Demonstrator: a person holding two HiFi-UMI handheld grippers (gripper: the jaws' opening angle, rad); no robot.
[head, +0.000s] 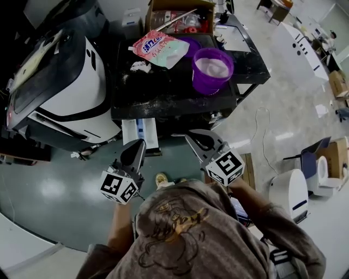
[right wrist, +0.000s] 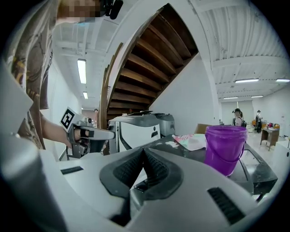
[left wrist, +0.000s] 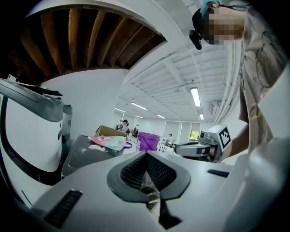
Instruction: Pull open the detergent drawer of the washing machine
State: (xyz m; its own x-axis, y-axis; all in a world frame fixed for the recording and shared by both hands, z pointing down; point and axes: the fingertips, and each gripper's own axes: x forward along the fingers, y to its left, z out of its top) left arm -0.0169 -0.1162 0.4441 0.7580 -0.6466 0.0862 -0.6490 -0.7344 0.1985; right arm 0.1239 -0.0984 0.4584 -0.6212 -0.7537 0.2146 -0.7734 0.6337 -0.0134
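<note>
The washing machine (head: 163,101) has a dark top, seen from above in the head view. Its white detergent drawer (head: 147,131) sticks out of the front toward me. My left gripper (head: 139,144) hovers over the drawer's near end, shut, with nothing visible between its jaws. The left gripper view shows the pads (left wrist: 146,154) pressed together and empty. My right gripper (head: 189,135) hangs to the right of the drawer, apart from it. In the right gripper view its jaws (right wrist: 144,150) also meet with nothing held.
A purple bucket (head: 211,68), a pink detergent pouch (head: 161,48) and a cardboard box (head: 180,16) stand on the machine's top. A large white appliance (head: 71,82) sits close on the left. A white round device (head: 289,193) and a cable lie on the floor at right.
</note>
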